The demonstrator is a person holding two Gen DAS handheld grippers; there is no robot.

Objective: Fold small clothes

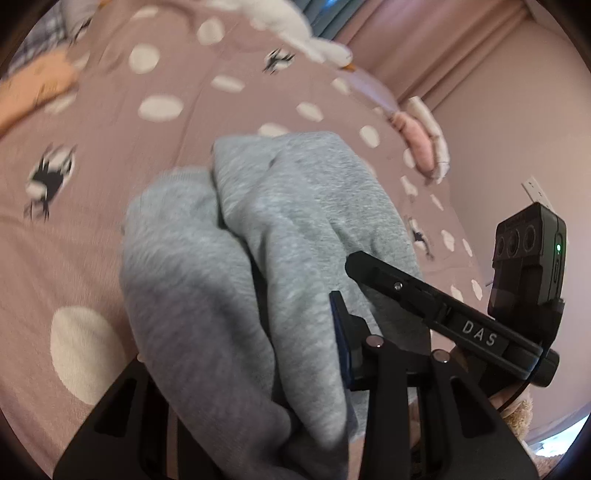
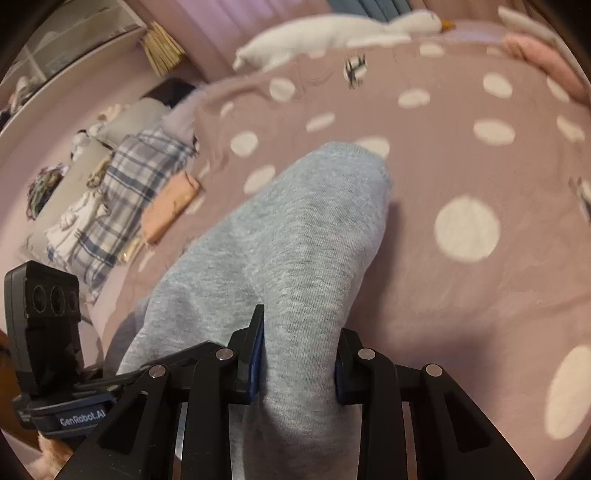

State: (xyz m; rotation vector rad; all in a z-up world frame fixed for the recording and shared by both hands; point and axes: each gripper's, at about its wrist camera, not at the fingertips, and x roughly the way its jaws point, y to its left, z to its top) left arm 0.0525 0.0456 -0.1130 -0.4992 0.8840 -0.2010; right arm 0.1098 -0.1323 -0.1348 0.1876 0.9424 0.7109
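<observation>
left gripper (image 1: pixel 295 369): narrowed onto a fold of the grey garment (image 1: pixel 258 258); one blue pad (image 1: pixel 340 332) shows pressed to the cloth, the other finger is hidden under the fabric.
right gripper (image 2: pixel 299 358): closed on a thick roll of the same garment (image 2: pixel 295 240); blue pads (image 2: pixel 256 354) press it from both sides.
garment: grey knit, bunched, held by both grippers above the bedspread (image 1: pixel 110 221); in the left view it shows as two lobes, in the right view as one long roll whose far end droops toward the spread.
bedspread: dusty pink with white dots and small dark bird prints (image 2: pixel 461 166).
goose toy (image 2: pixel 332 33): white, orange beak, lying along the far edge of the bed.
plaid cloth (image 2: pixel 136 177): blue and white, at the left side of the bed in the right view.
peach item (image 2: pixel 171 206): folded, just beside the plaid cloth.
pink toy (image 1: pixel 421 144): at the right edge of the bed near the wall.
sharpness: both views motion-blurred.
</observation>
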